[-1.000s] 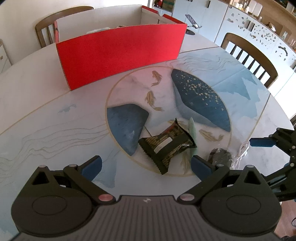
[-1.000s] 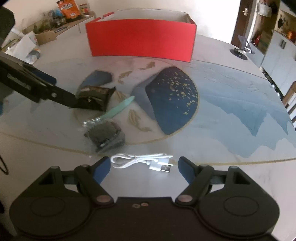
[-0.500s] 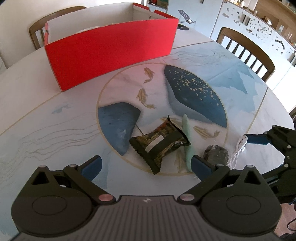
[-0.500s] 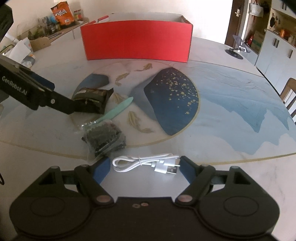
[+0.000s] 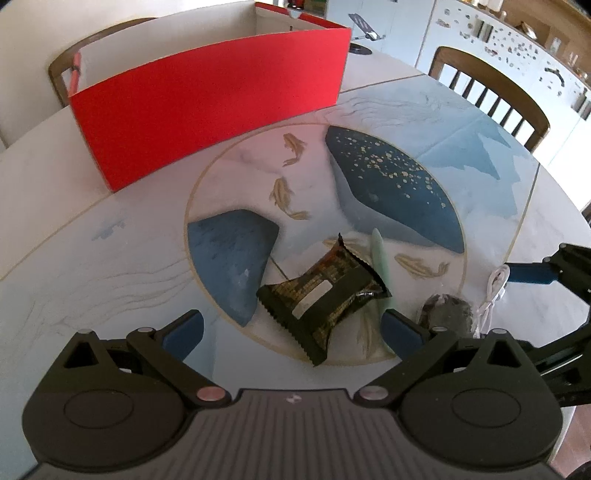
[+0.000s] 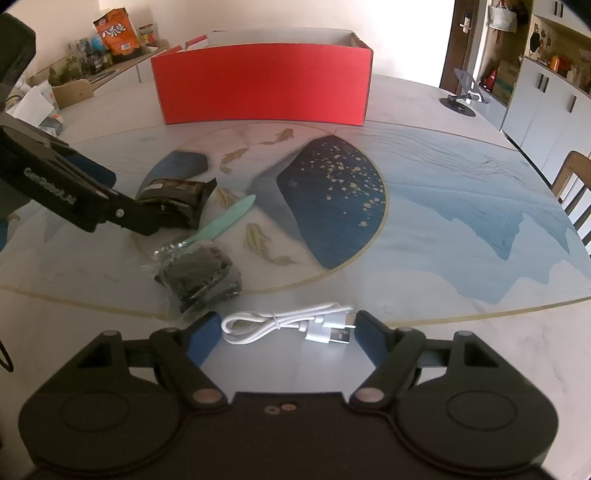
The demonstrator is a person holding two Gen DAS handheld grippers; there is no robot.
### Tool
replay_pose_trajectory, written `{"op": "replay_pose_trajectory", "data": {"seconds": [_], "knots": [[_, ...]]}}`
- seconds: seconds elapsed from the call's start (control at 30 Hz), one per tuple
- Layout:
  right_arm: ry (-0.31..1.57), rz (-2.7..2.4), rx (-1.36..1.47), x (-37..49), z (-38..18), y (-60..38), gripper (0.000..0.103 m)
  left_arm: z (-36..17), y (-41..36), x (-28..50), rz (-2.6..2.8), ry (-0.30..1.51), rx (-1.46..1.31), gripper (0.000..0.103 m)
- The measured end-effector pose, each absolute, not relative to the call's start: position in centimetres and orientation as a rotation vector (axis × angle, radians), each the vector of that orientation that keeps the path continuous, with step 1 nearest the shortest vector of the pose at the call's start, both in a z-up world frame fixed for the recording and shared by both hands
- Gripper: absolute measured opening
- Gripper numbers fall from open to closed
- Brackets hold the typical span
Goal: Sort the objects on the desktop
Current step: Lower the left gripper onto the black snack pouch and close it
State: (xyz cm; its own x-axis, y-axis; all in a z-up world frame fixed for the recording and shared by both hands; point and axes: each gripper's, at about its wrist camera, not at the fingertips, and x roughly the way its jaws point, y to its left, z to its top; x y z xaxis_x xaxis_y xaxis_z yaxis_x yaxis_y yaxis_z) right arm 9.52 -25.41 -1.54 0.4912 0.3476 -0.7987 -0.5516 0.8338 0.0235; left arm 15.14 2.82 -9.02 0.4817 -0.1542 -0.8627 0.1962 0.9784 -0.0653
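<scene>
A dark snack packet (image 5: 323,295) lies on the round table, just ahead of my open left gripper (image 5: 291,328); it also shows in the right wrist view (image 6: 173,201). A coiled white USB cable (image 6: 288,326) lies between the open fingers of my right gripper (image 6: 282,330); in the left wrist view the cable (image 5: 493,293) is at the right. A clear bag of dark pieces (image 6: 197,277) lies left of the cable. A mint green stick (image 6: 225,221) lies between bag and packet. A red open box (image 5: 210,99) stands at the back.
Wooden chairs (image 5: 491,96) stand around the table. A phone stand (image 6: 463,96) sits at the far right of the table. A side shelf with snack bags (image 6: 114,35) is beyond the table's left edge.
Both grippers moved forward and lower. The left one closed in on the snack packet. The right one now brackets the white cable between its open fingers.
</scene>
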Motion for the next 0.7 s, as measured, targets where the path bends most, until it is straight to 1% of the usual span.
{"op": "replay_pose_trajectory", "data": {"seconds": [0.23,0.37,0.43,0.5,0.53,0.57,0.7], "knots": [[0.906,0.558,-0.259,9.6,-1.5,-25.5,0.077,-9.5,2.3,16.0,-0.248,1.034,0.06,0.1],[0.914,0.56,-0.257,9.8,-1.5,-25.5,0.077,-9.9,2.0,16.3,-0.252,1.043,0.066,0.088],[0.916,0.559,-0.255,9.8,-1.4,-25.6,0.077,-9.9,1.9,16.2,-0.249,1.033,0.074,0.084],[0.918,0.562,-0.253,9.9,-1.4,-25.7,0.077,-9.8,1.7,16.1,-0.252,1.027,0.077,0.075],[0.918,0.564,-0.253,9.9,-1.4,-25.7,0.077,-9.7,1.7,16.1,-0.256,1.025,0.074,0.072],[0.919,0.566,-0.254,9.9,-1.4,-25.7,0.077,-9.6,1.7,16.1,-0.258,1.024,0.071,0.066],[0.92,0.567,-0.254,10.0,-1.4,-25.7,0.077,-9.5,1.5,16.1,-0.257,1.021,0.076,0.055]]}}
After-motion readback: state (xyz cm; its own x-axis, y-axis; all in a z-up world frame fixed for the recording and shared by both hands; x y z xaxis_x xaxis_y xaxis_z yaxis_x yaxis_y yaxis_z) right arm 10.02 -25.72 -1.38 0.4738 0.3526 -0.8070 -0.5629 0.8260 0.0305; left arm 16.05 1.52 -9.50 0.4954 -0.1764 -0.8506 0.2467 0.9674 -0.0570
